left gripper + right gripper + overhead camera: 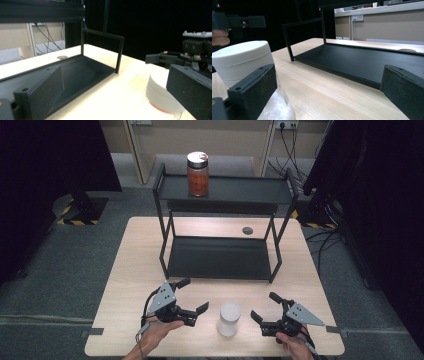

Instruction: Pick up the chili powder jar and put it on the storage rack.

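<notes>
White-lidded, the clear jar (229, 319) stands on the pale wood table (125, 270), bearing no legible label, between the left gripper (192, 296) and right gripper (266, 306), both with jaws spread wide and touching nothing. Behind stands a black two-tier rack (220, 257); a red-filled jar (197, 174) sits on top. Grey carpet surrounds.
</notes>
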`<state>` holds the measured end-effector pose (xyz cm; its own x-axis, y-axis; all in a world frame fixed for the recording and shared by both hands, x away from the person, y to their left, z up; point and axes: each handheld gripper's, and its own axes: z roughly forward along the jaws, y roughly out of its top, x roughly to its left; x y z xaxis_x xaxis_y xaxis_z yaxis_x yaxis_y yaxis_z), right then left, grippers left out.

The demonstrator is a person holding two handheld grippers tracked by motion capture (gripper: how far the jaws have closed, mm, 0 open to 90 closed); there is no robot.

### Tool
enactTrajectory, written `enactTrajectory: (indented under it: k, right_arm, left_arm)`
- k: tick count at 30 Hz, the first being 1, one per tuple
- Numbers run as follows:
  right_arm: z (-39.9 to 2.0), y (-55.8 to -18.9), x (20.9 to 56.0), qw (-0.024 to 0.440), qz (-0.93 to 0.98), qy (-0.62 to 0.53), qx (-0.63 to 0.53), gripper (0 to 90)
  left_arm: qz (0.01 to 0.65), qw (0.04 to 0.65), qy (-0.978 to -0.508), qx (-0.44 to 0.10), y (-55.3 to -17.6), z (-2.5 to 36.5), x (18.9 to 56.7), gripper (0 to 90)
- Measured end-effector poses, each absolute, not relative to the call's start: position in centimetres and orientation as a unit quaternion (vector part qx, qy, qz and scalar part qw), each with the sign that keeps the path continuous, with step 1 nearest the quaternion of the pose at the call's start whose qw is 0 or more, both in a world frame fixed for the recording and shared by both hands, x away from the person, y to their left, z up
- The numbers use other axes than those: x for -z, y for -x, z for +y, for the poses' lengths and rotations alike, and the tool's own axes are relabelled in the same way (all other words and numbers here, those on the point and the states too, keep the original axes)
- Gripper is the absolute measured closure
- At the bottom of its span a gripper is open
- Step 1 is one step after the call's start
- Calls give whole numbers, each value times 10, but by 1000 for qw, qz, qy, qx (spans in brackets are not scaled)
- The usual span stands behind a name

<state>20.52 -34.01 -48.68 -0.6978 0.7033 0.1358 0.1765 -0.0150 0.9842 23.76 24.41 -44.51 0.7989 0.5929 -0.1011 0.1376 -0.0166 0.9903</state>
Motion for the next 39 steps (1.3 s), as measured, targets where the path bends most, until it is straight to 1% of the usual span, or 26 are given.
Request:
enactTrajectory:
  k: [13,21,39]
  right_arm:
    - [-341,-205,487,213,667,-328,-634,9]
    - [-340,-206,487,214,668,-328,-633,9]
    - [-341,-206,489,210,672,-323,-632,9]
  left_arm:
    - [267,650,-689,-177,-226,249,476,5]
    - [264,660,-679,-187,-221,249,491,6]
    - [260,656,-683,-189,-211,250,504,6]
